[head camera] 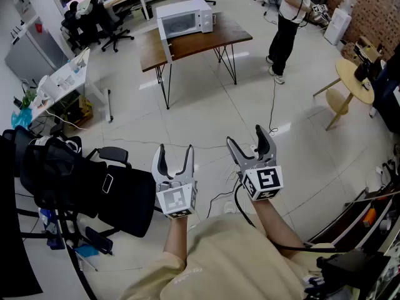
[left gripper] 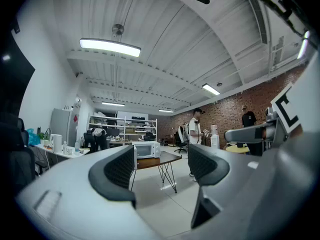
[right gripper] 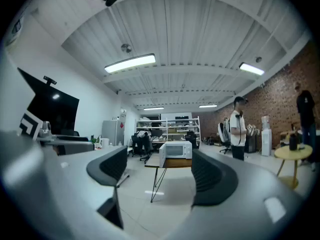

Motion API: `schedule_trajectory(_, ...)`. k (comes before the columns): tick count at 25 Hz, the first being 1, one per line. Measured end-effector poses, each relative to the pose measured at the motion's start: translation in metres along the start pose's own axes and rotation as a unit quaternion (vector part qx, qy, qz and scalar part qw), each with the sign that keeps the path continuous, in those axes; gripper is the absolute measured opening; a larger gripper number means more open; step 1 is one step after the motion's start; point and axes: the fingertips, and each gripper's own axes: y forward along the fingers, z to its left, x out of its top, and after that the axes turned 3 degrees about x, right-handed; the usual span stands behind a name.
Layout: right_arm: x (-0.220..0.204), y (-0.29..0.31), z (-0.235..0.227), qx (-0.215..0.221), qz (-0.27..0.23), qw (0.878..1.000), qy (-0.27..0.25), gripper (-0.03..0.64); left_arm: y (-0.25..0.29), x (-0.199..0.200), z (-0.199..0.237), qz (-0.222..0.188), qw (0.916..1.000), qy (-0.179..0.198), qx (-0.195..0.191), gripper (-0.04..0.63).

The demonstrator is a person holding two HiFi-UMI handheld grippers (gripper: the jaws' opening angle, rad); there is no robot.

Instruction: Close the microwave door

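Note:
The white microwave (head camera: 184, 19) stands on a brown table (head camera: 212, 41) far across the room, with its door (head camera: 164, 37) swung out at its left side. It is small and distant in the left gripper view (left gripper: 146, 149) and in the right gripper view (right gripper: 176, 149), where the door (right gripper: 162, 154) juts toward me. Both grippers are held out in front of me over the floor, far from the table. My left gripper (head camera: 175, 157) (left gripper: 160, 166) is open with nothing between its jaws. The right gripper (head camera: 247, 142) (right gripper: 157, 171) is open wider, also with nothing in it.
A black office chair (head camera: 94, 186) draped with dark clothing stands close at my left. A person (head camera: 290, 11) stands right of the table. A round yellow table (head camera: 353, 80) is at the right, and cables (head camera: 272, 114) trail over the floor. Desks and chairs (head camera: 94, 17) line the far left.

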Motion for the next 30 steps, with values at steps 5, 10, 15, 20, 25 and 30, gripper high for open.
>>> schedule_trajectory(5, 0.009, -0.011, -0.056, 0.008, -0.015, 0.999, -0.030, 0.390, 0.024, -0.004, -0.044, 0.001, 0.9994, 0.013, 0.031, 0.336)
schedule_trajectory(10, -0.015, -0.007, -0.095, 0.021, 0.004, 1.000, 0.019, 0.383, 0.043, -0.028, -0.080, 0.036, 0.9987, 0.024, 0.028, 0.334)
schedule_trajectory(15, -0.036, 0.017, -0.113, 0.037, 0.008, 0.998, 0.044, 0.369, 0.070, -0.035, -0.083, 0.042, 0.9982, 0.035, 0.026, 0.334)
schedule_trajectory(20, -0.067, 0.074, -0.134, 0.030, 0.025, 0.998, 0.050, 0.352, 0.135, -0.067, -0.061, 0.047, 0.9984, 0.031, 0.010, 0.334)
schedule_trajectory(25, -0.097, 0.157, -0.165, 0.022, 0.062, 0.996, 0.056, 0.350, 0.220, -0.090, -0.038, 0.054, 0.9981, 0.028, -0.012, 0.334)
schedule_trajectory(30, -0.098, 0.264, -0.153, 0.059, 0.055, 0.995, 0.051, 0.350, 0.305, -0.107, 0.019, 0.074, 0.9971, 0.017, -0.009, 0.334)
